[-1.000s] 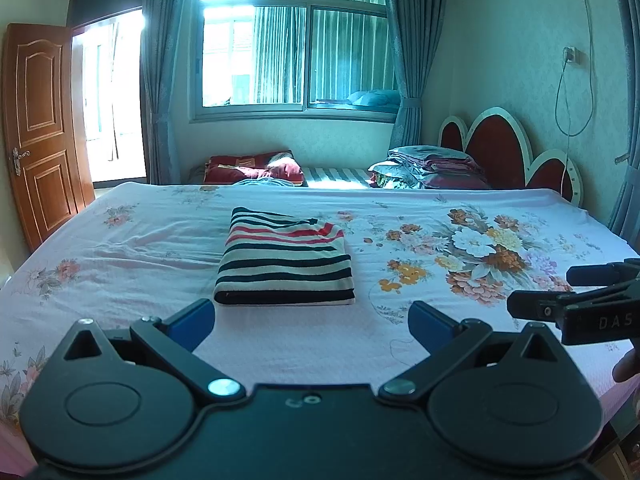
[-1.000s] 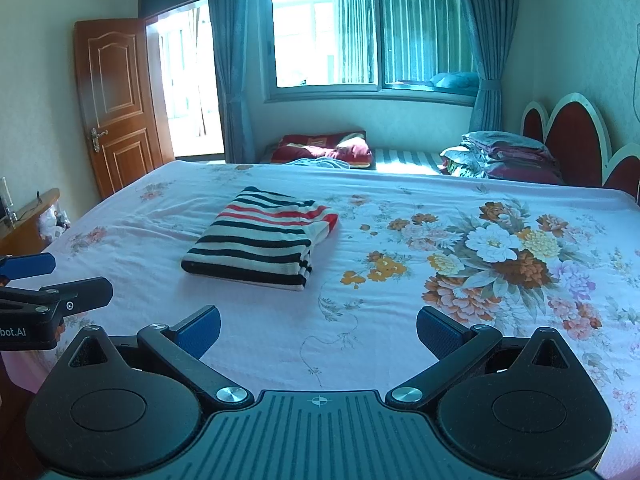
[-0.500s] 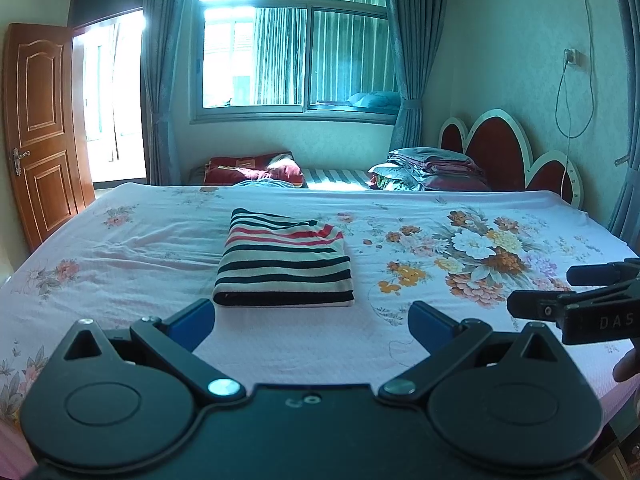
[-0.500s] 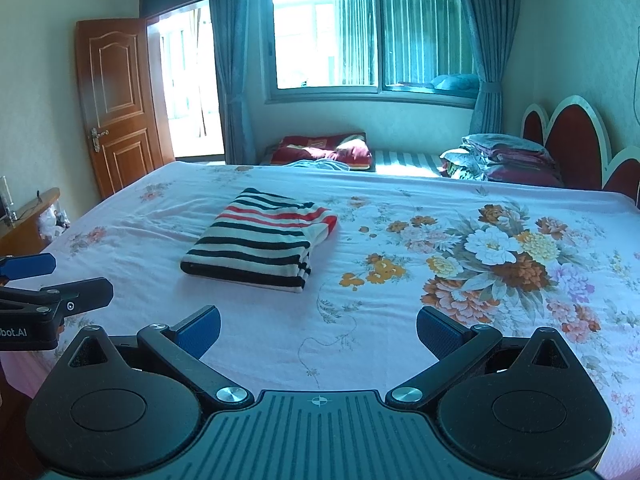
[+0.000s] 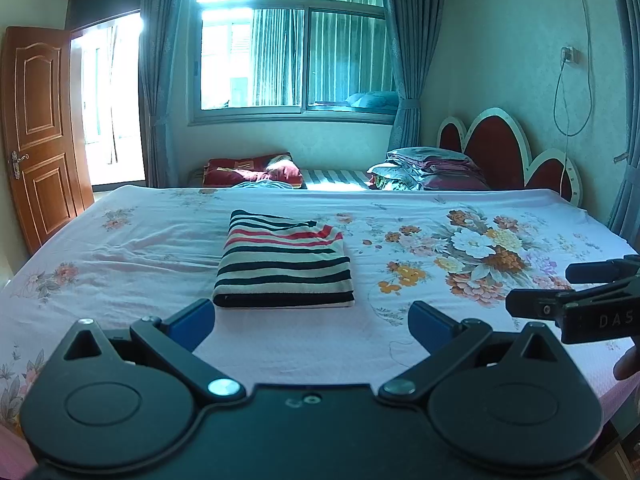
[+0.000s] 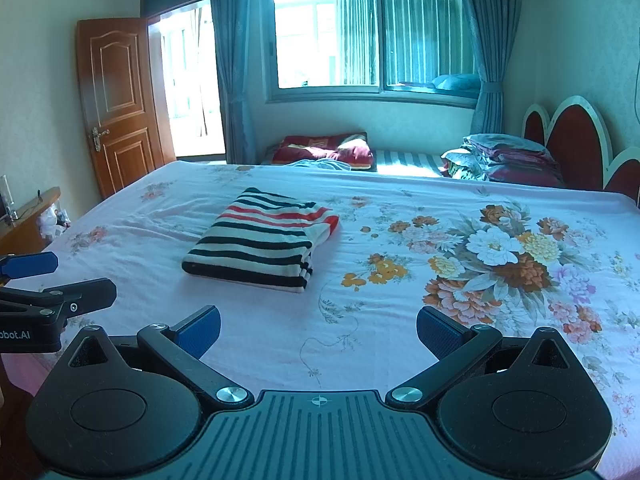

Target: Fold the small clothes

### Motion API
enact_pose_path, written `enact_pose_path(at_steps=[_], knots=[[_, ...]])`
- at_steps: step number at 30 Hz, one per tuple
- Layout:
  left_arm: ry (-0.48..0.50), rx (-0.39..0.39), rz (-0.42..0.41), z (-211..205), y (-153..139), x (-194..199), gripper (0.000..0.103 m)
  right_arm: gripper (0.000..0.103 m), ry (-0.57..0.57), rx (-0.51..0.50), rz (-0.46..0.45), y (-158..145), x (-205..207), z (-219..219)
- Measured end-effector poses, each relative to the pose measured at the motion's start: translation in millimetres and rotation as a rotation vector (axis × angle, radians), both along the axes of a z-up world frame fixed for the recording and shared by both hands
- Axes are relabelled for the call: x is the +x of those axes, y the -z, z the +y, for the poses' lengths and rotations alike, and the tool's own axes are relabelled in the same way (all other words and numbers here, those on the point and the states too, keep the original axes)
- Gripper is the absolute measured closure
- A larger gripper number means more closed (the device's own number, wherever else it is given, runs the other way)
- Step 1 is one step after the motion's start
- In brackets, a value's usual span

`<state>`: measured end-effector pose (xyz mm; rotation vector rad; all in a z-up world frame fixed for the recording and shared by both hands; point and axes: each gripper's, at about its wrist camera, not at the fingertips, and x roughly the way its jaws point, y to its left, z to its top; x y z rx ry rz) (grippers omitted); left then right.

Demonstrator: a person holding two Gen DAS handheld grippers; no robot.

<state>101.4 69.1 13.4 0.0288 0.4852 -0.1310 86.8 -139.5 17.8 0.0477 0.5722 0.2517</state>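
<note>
A folded striped garment (image 5: 285,264) lies mid-frame on the floral bed (image 5: 460,320) — nothing blocks it; left hand-held gripper (image 5: 310,322) and right hand-held gripper (image 6: 318,330) hover spread, empty.

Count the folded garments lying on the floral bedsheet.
1: the striped garment, folded into a rectangle on the floral sheet, ahead of the open left gripper. The stacks beyond the bed's far edge lie off the sheet.
</note>
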Motion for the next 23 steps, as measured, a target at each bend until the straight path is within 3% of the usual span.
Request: enact_pose_path(at_steps=[23], knots=[[-0.014, 0.01, 0.006, 2.6, 5.9, 4.3, 0.004, 0.0, -0.013, -0.004, 0.004, 3.0, 1.7, 2.0]])
